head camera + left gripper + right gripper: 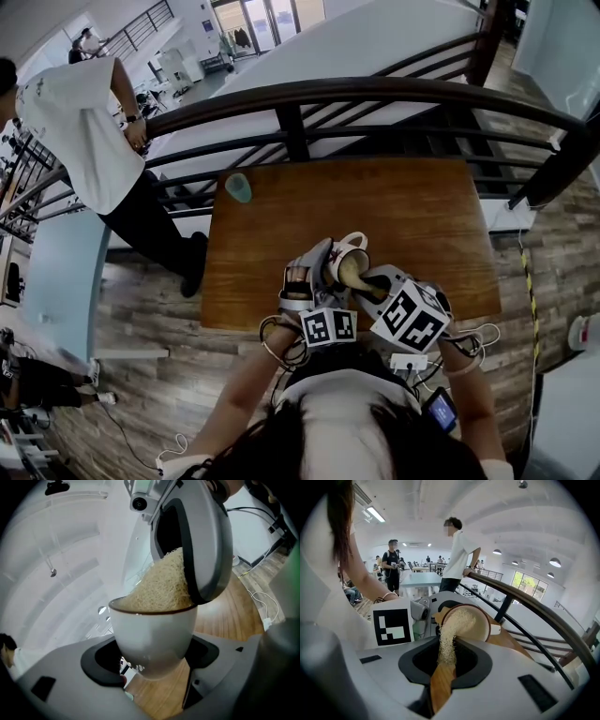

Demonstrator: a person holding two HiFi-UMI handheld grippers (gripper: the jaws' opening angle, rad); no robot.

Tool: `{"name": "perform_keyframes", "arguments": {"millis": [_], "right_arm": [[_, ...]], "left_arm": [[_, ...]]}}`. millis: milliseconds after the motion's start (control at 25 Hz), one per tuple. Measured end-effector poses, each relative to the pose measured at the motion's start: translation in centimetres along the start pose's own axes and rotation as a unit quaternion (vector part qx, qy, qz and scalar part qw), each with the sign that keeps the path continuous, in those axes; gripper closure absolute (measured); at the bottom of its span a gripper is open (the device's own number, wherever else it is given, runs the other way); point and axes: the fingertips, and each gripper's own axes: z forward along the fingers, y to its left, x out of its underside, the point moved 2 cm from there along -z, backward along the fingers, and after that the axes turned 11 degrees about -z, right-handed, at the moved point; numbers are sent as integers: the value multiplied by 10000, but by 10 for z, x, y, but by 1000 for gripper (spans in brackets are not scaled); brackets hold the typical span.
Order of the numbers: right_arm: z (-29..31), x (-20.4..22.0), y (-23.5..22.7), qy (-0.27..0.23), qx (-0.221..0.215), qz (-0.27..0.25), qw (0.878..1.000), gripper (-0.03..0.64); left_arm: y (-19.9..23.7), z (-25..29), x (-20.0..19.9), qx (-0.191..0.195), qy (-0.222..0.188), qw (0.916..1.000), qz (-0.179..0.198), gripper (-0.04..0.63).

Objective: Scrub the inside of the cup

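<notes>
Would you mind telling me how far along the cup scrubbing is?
Done: the left tool grips the cup, tilted above the table, and the right tool grips the wooden-handled scrubber. In hand: its fibre head is stuffed into the cup's mouth. Left: finishing the scrub and setting things down; the fibres hide the inner wall.

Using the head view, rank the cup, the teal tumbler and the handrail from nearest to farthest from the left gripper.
1. The cup, clamped in the left gripper, over the near side of the table.
2. The teal tumbler, at the table's far left corner.
3. The handrail, beyond the table's far edge.
</notes>
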Motion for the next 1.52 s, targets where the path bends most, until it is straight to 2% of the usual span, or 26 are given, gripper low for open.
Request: {"name": "perform_keyframes", "arguments": {"millis": [440,640,840,1000,1160,1520], "right_arm": [[-5,-6,-11,-592,583,425,9956,548],[-10,-7,-15,-841,767,681,9912,548],[-16,-9,-23,-1123,1014,947,9839,548],[-23,-6,-31,-1266,1219,1194,9772,548],[-28,4,-37,-1309,1399,1410,9713,548],[-33,12,-48,-1521,1892,1900,9513,548]], "left_arm": [[9,2,7,-134,301,9942,-1025,207],[9,4,9,-139,315,9920,-1213,207],[10,3,8,-116,334,9872,-1553,207],[10,1,7,-104,368,9794,-1981,207],[6,3,17,-73,362,9750,-2190,207],[17,-6,21,-142,365,9577,-2850,207]]}}
